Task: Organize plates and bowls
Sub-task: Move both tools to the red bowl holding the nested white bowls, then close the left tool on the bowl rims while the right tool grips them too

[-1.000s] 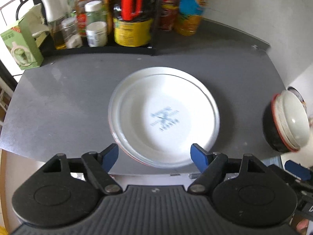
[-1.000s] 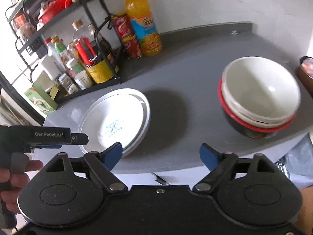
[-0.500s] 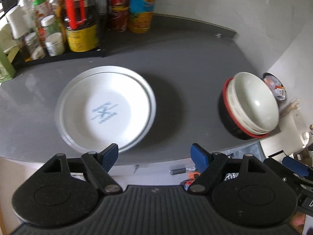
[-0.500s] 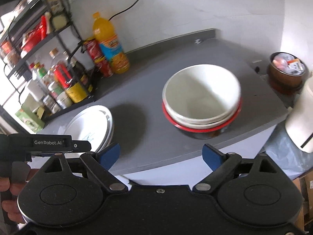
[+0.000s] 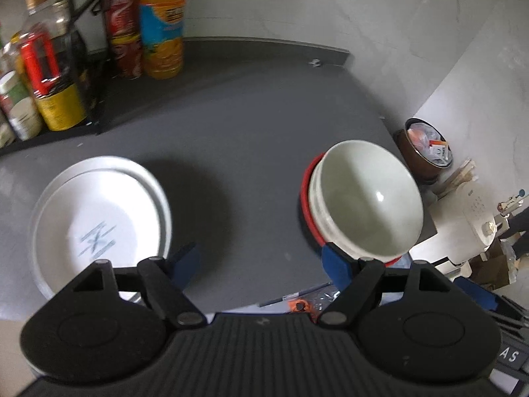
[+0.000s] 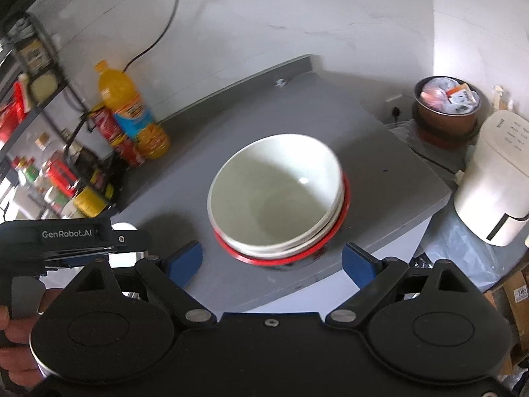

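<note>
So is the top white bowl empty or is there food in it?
Empty. The top white bowl shows only its bare, shiny inside in both views, nothing in it. It sits nested in the bowl stack.

You face a grey counter (image 6: 380, 152) set into a white-walled corner (image 6: 330, 10), a black rack (image 5: 84, 66) standing at its left, daylight across the wall.

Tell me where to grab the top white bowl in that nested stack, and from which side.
Grip the top white bowl by its rim, one finger inside and one outside the wall. Its rim stands proud of the bowls beneath, so it is likely the only free edge. Come from the near side with the right hand-held gripper, which is open and faces the stack squarely; the near rim looks unobstructed.
</note>
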Demonstrator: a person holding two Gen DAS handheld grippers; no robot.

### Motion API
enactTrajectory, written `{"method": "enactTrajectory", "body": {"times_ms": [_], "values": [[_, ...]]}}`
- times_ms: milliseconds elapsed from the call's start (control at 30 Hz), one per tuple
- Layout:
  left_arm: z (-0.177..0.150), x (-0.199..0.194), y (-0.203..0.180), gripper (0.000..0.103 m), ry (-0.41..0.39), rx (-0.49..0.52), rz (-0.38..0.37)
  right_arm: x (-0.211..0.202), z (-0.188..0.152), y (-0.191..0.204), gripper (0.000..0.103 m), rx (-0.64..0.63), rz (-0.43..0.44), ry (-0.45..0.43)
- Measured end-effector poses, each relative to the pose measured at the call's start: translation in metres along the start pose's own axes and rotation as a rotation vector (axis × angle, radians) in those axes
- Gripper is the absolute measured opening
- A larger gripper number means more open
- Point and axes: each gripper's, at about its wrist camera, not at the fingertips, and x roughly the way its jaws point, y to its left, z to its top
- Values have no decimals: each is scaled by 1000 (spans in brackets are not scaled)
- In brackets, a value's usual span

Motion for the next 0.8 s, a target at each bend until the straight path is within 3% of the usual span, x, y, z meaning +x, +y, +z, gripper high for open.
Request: {"method": "enactTrajectory", "body": {"times_ms": [133,333,633,800], "values": [[15,18,-14,80,2,51,-9,12,6,-11,91,60,-17,-2],[21,54,-22,80,39,34,-60,37,-2,-18,91,77,-65,28],[21,93,-22,78,98,10,-95,60,-5,-43,85,207,-86,51],[20,101,-24,69,106,-15,-117,74,0,-47,67,253,-80,71]]}}
